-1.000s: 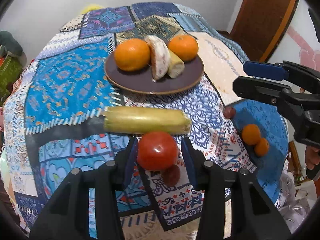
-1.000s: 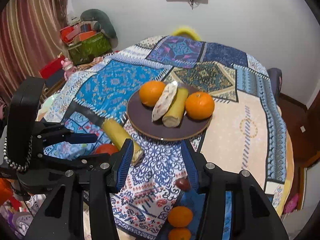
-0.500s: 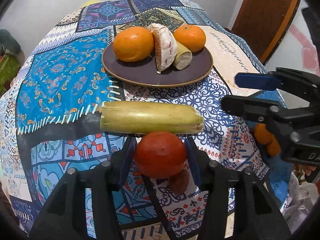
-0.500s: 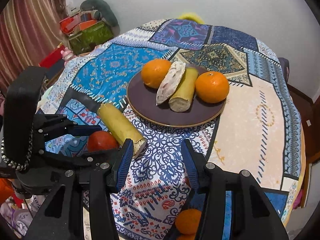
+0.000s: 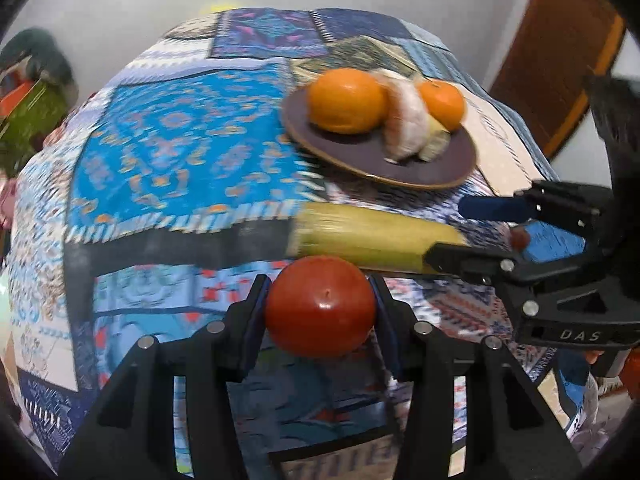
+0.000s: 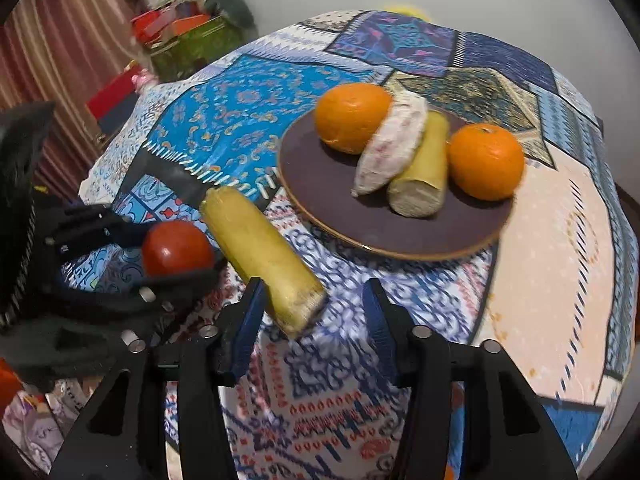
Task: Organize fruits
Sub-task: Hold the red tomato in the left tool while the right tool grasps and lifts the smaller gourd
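Two grippers are seen over the patterned tablecloth (image 6: pixel 540 240). A red tomato (image 5: pixel 320 312) is pinched between the closing jaws of the left gripper (image 5: pixel 320 316). The right gripper (image 6: pixel 312 320) is opening, its jaws straddling the near end of a yellow-green stalk piece (image 6: pixel 260 248) without pressing it. Farther back, toward the far edge, two oranges (image 6: pixel 352 116), a pale wedge (image 6: pixel 392 148) and a second stalk piece (image 6: pixel 424 172) are carried on the dark plate (image 6: pixel 320 192).
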A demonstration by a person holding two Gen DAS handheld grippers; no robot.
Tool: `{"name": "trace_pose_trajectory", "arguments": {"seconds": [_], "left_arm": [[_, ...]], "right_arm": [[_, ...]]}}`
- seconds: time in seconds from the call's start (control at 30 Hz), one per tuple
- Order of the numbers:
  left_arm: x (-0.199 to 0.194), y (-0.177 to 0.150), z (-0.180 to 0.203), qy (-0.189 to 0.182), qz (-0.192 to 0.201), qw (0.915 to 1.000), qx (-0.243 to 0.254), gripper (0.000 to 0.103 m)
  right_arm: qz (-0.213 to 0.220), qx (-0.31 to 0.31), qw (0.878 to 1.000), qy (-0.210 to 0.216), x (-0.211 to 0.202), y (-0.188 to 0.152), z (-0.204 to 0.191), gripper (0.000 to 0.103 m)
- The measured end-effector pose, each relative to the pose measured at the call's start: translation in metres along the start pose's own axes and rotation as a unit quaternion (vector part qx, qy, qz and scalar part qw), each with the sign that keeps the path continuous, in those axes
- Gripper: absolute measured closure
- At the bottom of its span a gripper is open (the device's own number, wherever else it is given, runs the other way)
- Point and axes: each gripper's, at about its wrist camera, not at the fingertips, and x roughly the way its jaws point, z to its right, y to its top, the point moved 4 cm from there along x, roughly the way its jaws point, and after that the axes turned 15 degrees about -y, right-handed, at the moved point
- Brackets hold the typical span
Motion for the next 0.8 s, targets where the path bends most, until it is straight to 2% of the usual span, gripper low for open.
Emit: {"name": "trace_pose_trajectory", "arguments": {"seconds": [0.17, 0.27, 0.4, 0.53, 0.8], "left_arm": [[-0.007, -0.005, -0.025, 0.003, 0.001, 0.9996, -0.027, 0.054], [-0.009, -0.007, -0.027, 0.000, 0.005, 0.9995, -0.032, 0.054], [-0.010, -0.008, -0.023, 0.001, 0.006, 0.9996, -0.027, 0.054], [-0.011, -0.007, -0.015, -0.002, 0.006, 0.9998, -0.021, 0.054], [-0.027, -0.003, 0.005, -0.008, 0.019, 0.9998, -0.005, 0.054]], "right_arm": [[-0.002, -0.036, 0.999, 0.012, 0.013, 0.008, -0.021, 0.051], [-0.003, -0.055, 0.998, 0.011, 0.020, 0.010, -0.031, 0.048], [-0.002, -0.069, 0.998, 0.011, 0.023, 0.011, -0.036, 0.052], [-0.002, -0.057, 0.998, 0.018, 0.018, 0.004, -0.027, 0.061], [-0.021, -0.006, 1.000, 0.006, -0.008, -0.035, 0.007, 0.066]]}}
